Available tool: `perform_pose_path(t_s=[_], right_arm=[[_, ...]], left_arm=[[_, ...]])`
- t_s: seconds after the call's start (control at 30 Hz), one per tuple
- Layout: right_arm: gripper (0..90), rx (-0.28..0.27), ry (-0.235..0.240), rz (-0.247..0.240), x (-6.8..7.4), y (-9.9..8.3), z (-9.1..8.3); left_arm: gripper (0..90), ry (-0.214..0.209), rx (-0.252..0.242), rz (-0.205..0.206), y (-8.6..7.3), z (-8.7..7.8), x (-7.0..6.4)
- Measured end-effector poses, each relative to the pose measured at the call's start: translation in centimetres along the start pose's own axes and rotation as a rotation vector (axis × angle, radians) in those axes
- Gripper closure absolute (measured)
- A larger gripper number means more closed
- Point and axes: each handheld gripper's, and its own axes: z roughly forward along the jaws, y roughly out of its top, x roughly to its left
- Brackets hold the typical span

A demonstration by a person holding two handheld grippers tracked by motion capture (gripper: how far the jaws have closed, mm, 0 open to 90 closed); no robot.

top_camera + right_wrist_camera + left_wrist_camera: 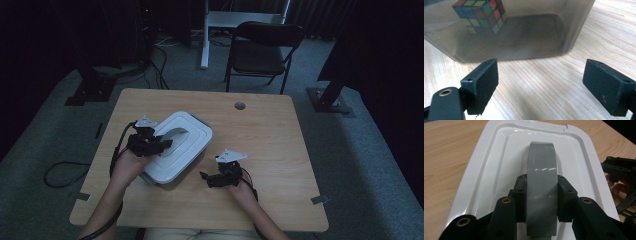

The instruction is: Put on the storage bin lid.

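We've got both forearms coming in from the near edge of the table [270,120], one gripper in each hand. The left gripper [541,200] sits over the near-left part of the box's white lid [187,145], jaws clamped on either side of the grey arched handle [541,180] in the middle of that lid. The right gripper [541,85] hangs low over the bare wood just right of the box [524,32], jaws spread wide with nothing between them, pointed at its smoky see-through wall. Through that wall we can make out a puzzle cube [481,16] inside, resting on the box floor. The box itself sits left of the table's centre, turned at an angle, lid on.
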Motion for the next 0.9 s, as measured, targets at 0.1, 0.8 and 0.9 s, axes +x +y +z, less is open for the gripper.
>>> perform_pose_path(t_s=[0.1,0.8,0.9], right_arm=[[12.8,0.004,-0.002,0.002,-0.1,-0.1,-0.1],[12.8,0.002,-0.044,0.025,-1.7,-0.8,-1.9],[12.8,0.002,-0.045,0.026,-1.8,-0.8,-2.0]], left_arm=[[67.5,0.001,-0.003,0.004,0.0,0.0,0.0],[32.3,-0.039,-0.133,-0.024,-0.5,-4.0,2.7],[29.5,-0.026,-0.154,-0.032,-0.6,-4.4,3.2]])
